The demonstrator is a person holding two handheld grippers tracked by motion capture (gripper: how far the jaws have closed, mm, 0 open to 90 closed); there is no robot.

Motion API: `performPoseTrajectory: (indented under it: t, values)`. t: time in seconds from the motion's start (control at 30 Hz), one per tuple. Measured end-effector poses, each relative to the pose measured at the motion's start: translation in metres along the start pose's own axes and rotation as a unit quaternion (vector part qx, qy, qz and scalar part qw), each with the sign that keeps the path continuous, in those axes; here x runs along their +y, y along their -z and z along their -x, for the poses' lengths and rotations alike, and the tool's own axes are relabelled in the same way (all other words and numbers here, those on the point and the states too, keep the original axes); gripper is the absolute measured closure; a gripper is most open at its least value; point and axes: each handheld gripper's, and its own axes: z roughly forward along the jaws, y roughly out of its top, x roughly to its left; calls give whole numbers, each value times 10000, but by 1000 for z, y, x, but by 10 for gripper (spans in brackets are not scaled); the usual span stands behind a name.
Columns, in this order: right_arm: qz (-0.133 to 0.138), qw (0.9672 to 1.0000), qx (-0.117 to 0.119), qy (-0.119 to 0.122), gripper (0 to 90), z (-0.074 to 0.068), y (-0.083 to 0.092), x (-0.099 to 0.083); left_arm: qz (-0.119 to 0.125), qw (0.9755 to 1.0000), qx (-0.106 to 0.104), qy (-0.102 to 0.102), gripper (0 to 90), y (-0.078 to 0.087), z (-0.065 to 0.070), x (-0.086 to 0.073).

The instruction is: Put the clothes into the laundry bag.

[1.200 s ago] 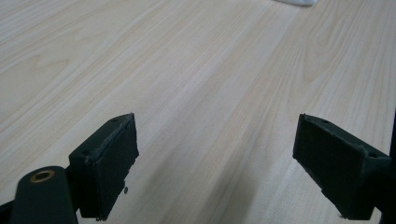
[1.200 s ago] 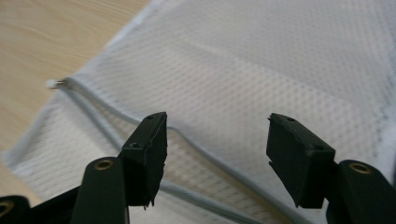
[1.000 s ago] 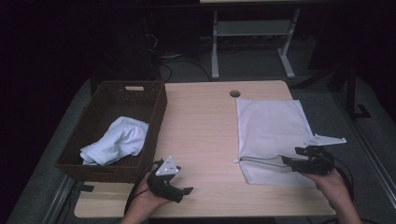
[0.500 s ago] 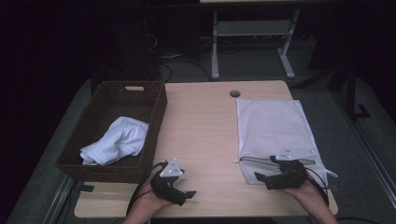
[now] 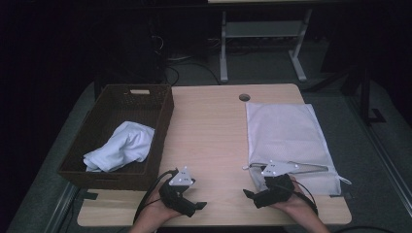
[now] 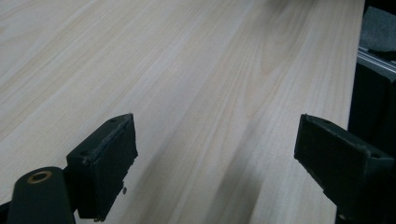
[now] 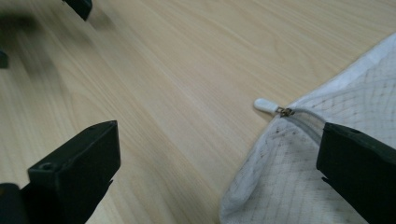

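Note:
A white mesh bag [image 5: 286, 133] lies flat on the right half of the wooden table [image 5: 209, 131]. Its zip runs along the near edge, with the white zip pull [image 5: 245, 167] at the bag's near left corner. My right gripper [image 5: 252, 196] sits just in front of that corner, pointing left. In the right gripper view my right gripper [image 7: 219, 140] is wide open, its jaws having just been opening. Between them are bare wood, the zip pull [image 7: 266, 105] and the bag's corner [image 7: 299, 163]. My left gripper [image 5: 187, 204] rests near the front edge, open [image 6: 219, 135] over bare wood.
A dark woven basket [image 5: 163, 126] stands at the table's left side with a crumpled white cloth [image 5: 121, 145] inside. A round cable hole [image 5: 244, 97] sits at the far edge. A metal stand [image 5: 262, 43] is on the floor behind the table.
My right gripper has moved left along the bag's near edge, from its right end to its left corner, and its jaws have opened. The left gripper has barely moved.

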Motion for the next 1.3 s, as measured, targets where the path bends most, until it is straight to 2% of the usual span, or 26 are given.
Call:
performPoseTrajectory:
  t: [0.07,0.17,0.3,0.43,0.67,0.87,1.1,1.3]
  values:
    - [-153,9998,53,137,0,0,-3,-6,-13,10000,-32,-6,126,3,1,3]
    - [-162,9997,42,150,0,1,-3,-8,24,10000,-84,10,126,12,0,9]
    - [-200,9996,143,156,0,-2,-4,-10,61,9999,-78,110,127,23,-3,17]
    - [-211,9994,231,152,0,-5,-6,-9,-19,9999,-18,103,128,32,-6,23]
    - [-247,9991,270,226,0,-8,-8,-8,-26,9999,61,126,132,51,-15,34]
    - [-240,9992,238,207,0,-6,-6,-9,-67,9997,201,80,136,66,-26,46]
    - [-168,9996,154,146,0,-1,-3,-9,-179,9988,447,63,136,85,-44,59]
    - [-144,9998,98,118,0,1,-1,-9,-324,9972,675,63,136,102,-60,66]
